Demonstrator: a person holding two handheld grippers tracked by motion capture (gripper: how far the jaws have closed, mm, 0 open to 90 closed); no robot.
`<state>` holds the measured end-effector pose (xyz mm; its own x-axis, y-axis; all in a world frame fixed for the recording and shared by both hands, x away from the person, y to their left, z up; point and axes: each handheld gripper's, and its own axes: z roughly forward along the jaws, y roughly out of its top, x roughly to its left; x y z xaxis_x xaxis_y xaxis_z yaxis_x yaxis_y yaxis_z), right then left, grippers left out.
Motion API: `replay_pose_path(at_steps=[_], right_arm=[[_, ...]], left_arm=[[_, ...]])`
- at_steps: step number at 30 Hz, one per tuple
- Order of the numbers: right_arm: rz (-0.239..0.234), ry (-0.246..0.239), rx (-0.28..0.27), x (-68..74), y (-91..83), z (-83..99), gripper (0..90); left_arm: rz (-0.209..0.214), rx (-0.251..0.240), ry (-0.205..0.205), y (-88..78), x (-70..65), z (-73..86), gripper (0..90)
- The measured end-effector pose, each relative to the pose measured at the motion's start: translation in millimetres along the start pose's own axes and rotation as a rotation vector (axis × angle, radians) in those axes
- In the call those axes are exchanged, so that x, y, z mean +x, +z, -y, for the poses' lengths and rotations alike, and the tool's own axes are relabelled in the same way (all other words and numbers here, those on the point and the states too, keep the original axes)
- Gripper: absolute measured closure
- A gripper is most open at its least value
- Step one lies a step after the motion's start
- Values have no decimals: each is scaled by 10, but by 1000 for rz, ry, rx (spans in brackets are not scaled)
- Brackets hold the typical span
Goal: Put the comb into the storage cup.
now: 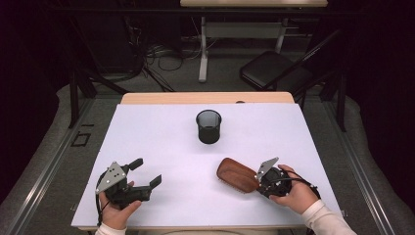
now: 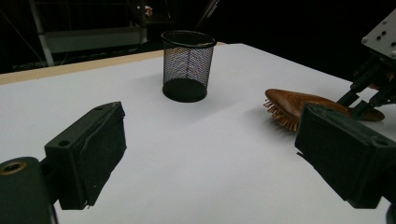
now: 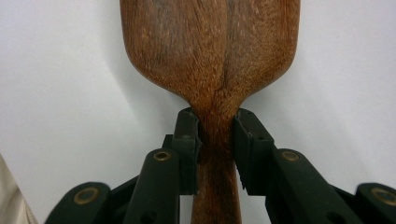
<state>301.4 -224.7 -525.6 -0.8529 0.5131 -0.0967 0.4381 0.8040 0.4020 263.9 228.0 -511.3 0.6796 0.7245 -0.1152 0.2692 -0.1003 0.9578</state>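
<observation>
Where the person's forearms enter at the near edge of the white-topped bench [image 1: 161, 147], the left hand-held gripper [image 1: 147, 172] is held over bare surface with its jaws spread wide and nothing between them. At the near right, the right hand-held gripper [image 3: 217, 140] is seen closed on the narrow neck of the brown wooden paddle hairbrush [image 1: 237, 174]. Its pads appear pressed against both sides of the handle. The brush lies bristles down, its head pointing left. Farther back, near the bench centre, a black wire-mesh cup [image 1: 209, 126] stands upright, well apart from both.
</observation>
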Motion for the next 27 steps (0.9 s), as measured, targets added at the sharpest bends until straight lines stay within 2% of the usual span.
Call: replay_pose_path(at_steps=[13, 27], right_arm=[[20, 9, -2, 36, -12, -1, 731], [15, 53, -13, 49, -24, 8, 734]], left_arm=[[0, -1, -4, 0, 4, 1, 86], [0, 1, -5, -2, 6, 1, 87]])
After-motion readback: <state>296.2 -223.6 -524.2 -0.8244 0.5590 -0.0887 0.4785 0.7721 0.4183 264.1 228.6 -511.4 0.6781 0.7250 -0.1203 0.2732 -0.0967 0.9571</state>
